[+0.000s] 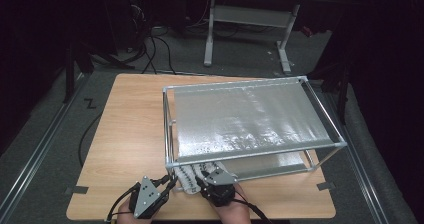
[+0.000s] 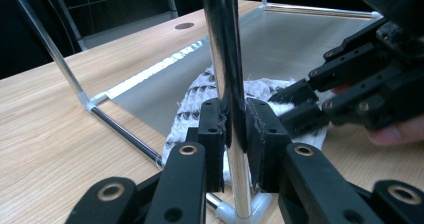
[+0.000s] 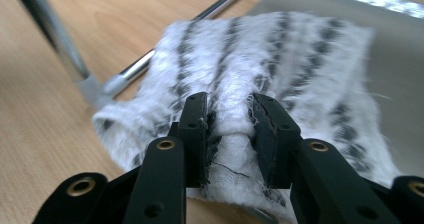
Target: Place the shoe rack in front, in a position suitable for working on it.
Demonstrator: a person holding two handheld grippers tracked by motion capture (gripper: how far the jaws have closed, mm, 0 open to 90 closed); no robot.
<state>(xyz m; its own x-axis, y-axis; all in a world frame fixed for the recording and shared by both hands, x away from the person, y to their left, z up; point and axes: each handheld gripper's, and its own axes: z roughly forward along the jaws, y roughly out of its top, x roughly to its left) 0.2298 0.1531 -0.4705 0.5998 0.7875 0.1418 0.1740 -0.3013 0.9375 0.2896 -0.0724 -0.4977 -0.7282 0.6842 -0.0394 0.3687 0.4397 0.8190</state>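
A white cloth with dark woven stripes lies crumpled at the front left corner of a metal frame, partly on the frame's lower silver sheet. My left gripper is shut on the frame's upright corner post; in the high view this gripper sits at the corner. My right gripper pinches a raised fold of the cloth between its pads. The right gripper reaches in from the table's front edge, and a hand holds each one.
The frame carries a shiny silver sheet on top and stands on a wooden table. A low bar of the frame runs under the cloth's edge. Cables trail off the table's left side; a desk stands behind.
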